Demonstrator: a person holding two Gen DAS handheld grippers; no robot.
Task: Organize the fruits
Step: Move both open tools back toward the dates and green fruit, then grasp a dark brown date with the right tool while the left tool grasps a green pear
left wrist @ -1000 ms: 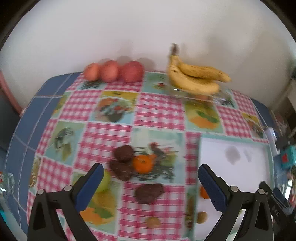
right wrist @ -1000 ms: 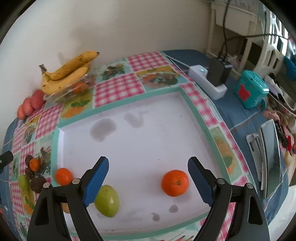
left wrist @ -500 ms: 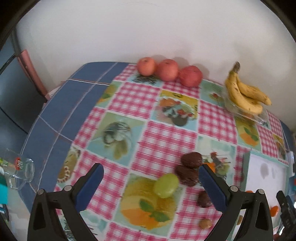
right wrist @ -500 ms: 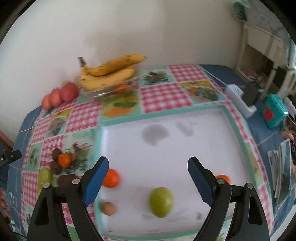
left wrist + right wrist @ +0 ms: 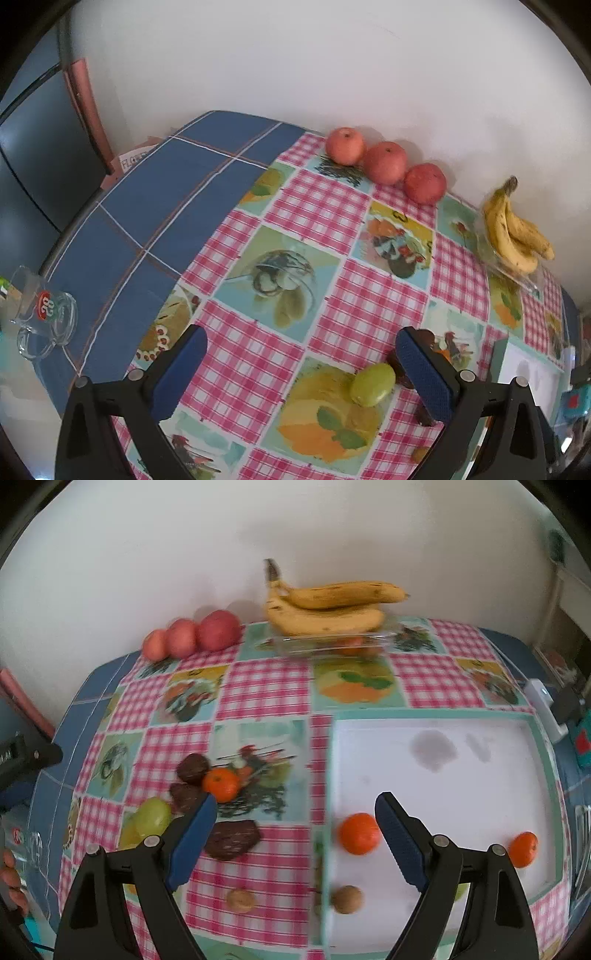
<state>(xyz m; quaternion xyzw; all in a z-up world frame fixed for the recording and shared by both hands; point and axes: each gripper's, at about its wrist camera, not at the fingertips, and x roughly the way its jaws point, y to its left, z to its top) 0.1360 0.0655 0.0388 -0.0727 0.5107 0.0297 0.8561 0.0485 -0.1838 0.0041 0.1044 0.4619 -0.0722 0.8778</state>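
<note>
The left tool (image 5: 301, 363) hangs over the table (image 5: 155, 206) with its blue-padded jaws spread wide and nothing between them. Just inside its right pad lies an oval green fruit (image 5: 372, 379) on the pink-checked, fruit-printed tablecloth (image 5: 314, 210), touching dark brown fruits that the pad partly hides. At the left edge of that view, on the blue cloth, stands a clear glass mug with a red badge (image 5: 46, 312).

The right tool (image 5: 295, 821) is also spread wide and empty, poised above the near left edge of the white tray with a teal rim (image 5: 436, 714). Nearest in the tray sits a small brown nut-like fruit (image 5: 346, 899), with a matching one (image 5: 241, 900) just outside on the cloth. Beyond them a round orange tangerine (image 5: 359, 833) lies near the tray's left edge, and a second tangerine (image 5: 522, 849) sits well apart at the right rim. Left of the tray lies a flat dark brown fruit (image 5: 232, 839); farther off, a third tangerine (image 5: 221, 784) touches two more brown ones.

Along the far wall, three red apples (image 5: 192, 635) sit in a row at the left, and to their right a bunch of yellow bananas (image 5: 328, 607) rests on a clear plastic container (image 5: 332, 644).
</note>
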